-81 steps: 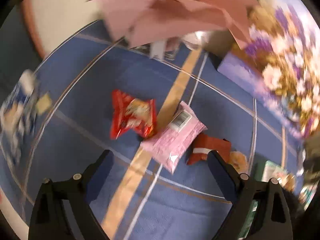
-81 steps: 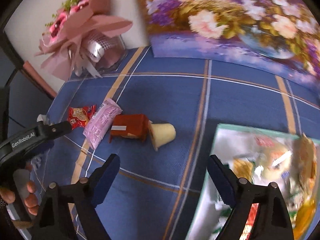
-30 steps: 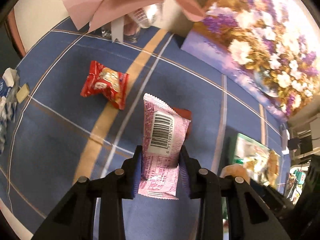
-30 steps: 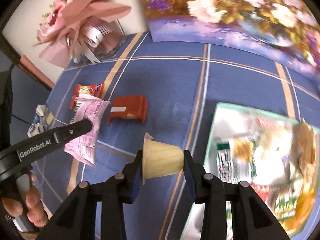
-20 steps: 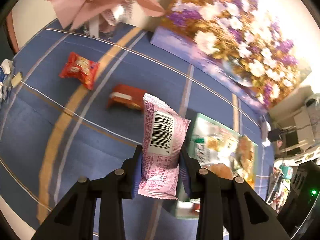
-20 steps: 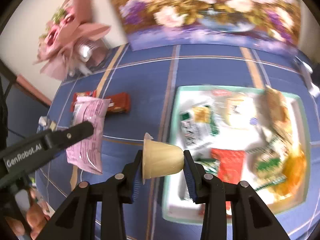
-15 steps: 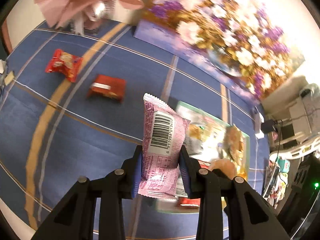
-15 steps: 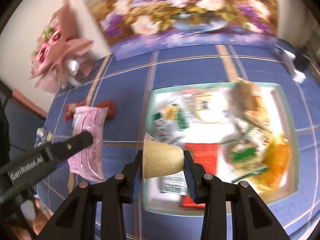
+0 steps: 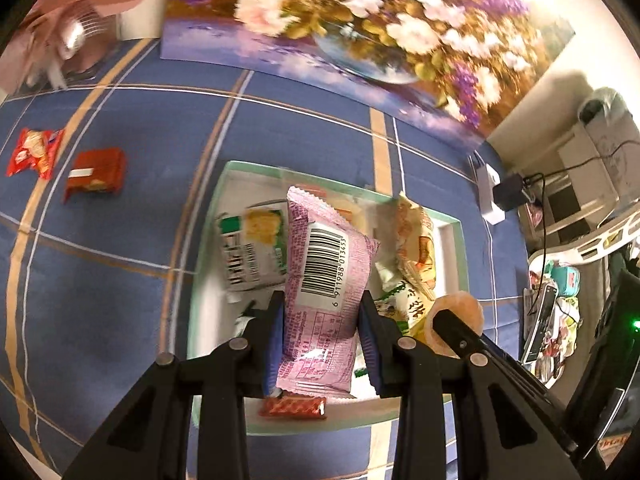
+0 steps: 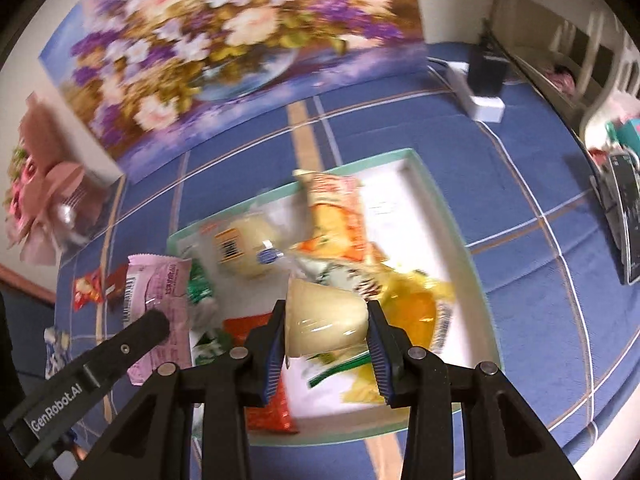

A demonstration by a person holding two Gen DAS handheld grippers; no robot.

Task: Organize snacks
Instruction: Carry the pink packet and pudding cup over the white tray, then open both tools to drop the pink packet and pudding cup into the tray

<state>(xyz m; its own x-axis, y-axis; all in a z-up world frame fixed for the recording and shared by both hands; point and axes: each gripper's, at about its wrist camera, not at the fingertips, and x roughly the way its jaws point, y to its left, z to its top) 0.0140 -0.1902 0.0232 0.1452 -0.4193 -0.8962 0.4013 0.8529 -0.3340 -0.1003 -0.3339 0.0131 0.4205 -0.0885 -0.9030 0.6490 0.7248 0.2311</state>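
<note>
Currently, a pink wrapper (image 9: 320,292) is clamped in the left hand-held gripper (image 9: 320,332) above the tray (image 9: 452,228). A pudding cup (image 10: 326,322) is gripped by the right hand-held gripper (image 10: 326,344).

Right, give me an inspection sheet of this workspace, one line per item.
Surface: blue plaid tablecloth.
Job's things: green-rimmed tray part filled with snacks; pink packet and jelly cup held over it; two red snacks on the cloth outside it.
Clutter: pink bouquet, white power strip.
Grippers: left gripper shut on the packet; right gripper shut on the cup.
Cables: black cable beyond the table.
Surroundings: flower painting, white shelving.
</note>
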